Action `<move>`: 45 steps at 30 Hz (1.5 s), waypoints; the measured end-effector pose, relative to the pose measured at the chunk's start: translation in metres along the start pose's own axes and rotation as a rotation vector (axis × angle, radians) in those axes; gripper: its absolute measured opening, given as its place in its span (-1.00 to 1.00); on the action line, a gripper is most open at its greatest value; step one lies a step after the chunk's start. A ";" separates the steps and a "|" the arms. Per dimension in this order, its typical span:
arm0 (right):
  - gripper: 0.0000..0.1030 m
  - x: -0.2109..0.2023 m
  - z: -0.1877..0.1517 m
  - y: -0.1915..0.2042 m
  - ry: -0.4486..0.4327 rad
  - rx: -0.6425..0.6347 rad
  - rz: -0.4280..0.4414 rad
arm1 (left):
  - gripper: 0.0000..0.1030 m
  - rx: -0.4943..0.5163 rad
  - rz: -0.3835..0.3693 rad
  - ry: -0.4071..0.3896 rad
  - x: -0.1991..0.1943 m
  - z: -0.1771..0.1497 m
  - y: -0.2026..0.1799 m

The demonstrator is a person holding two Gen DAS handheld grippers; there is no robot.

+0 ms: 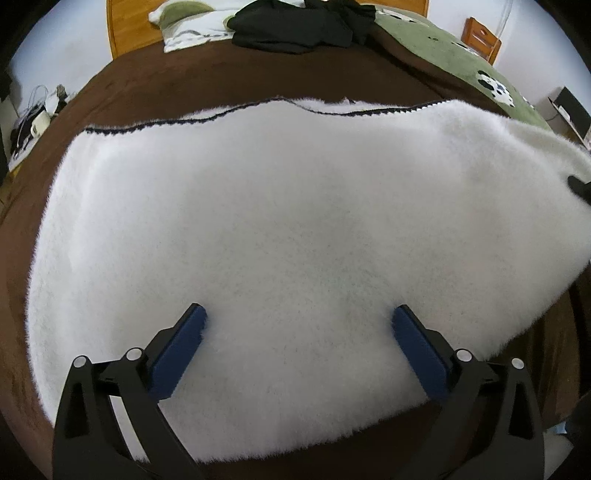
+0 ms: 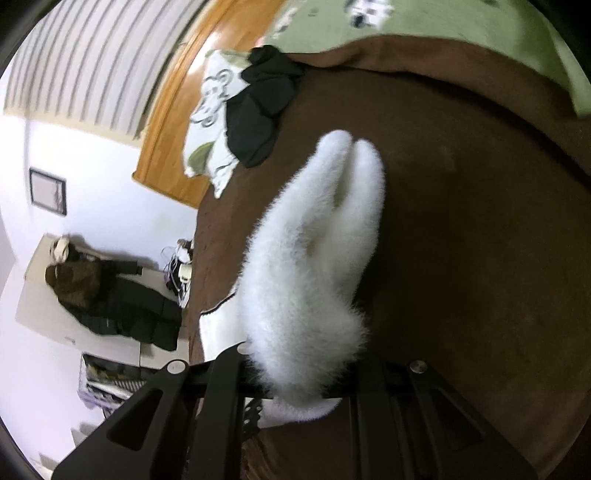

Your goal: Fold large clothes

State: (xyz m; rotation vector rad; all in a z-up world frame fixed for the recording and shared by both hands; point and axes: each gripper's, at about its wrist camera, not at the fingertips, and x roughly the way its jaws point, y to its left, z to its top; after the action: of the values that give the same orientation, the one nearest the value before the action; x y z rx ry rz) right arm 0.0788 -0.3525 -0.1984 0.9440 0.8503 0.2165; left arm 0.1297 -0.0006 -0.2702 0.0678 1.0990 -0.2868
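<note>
A large white fluffy garment (image 1: 277, 221) with a dark trimmed edge lies spread on the brown bed cover (image 1: 184, 92). My left gripper (image 1: 299, 317) is open, its blue pads (image 1: 181, 347) resting low over the garment's near part, holding nothing. My right gripper (image 2: 303, 369) is shut on a bunched fold of the white garment (image 2: 314, 258), which stands up from the jaws over the brown cover (image 2: 461, 240). The right gripper's tip shows as a dark shape at the right edge of the left wrist view (image 1: 580, 186).
A black garment (image 1: 299, 26) and a white patterned pillow (image 1: 188, 26) lie at the wooden headboard (image 1: 125, 29). A green blanket (image 1: 443, 48) covers the far right of the bed. Cables and chargers (image 1: 33, 122) sit at the left. Dark clothes (image 2: 110, 295) lie on a white surface beside the bed.
</note>
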 end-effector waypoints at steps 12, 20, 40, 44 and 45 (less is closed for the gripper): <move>-0.73 0.016 -0.037 0.131 0.042 -0.365 0.058 | 0.89 -0.011 0.001 -0.042 -0.005 -0.008 0.000; -0.73 0.052 -0.067 0.186 0.089 -0.497 0.036 | 0.87 -0.012 -0.023 -0.041 -0.016 -0.011 0.008; -0.73 0.142 -0.143 0.246 0.217 -0.622 -0.039 | 0.87 -0.311 0.196 0.012 -0.091 -0.083 0.163; -0.73 0.171 -0.179 0.253 0.286 -0.694 -0.060 | 0.87 -0.350 0.223 0.008 -0.104 -0.103 0.175; -0.73 0.177 -0.185 0.253 0.302 -0.706 -0.064 | 0.87 -0.358 0.225 0.010 -0.106 -0.106 0.178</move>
State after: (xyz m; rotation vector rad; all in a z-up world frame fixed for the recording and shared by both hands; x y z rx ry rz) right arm 0.1098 0.0030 -0.1516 0.2229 0.9817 0.5712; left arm 0.0397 0.2120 -0.2402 -0.1260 1.1268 0.1138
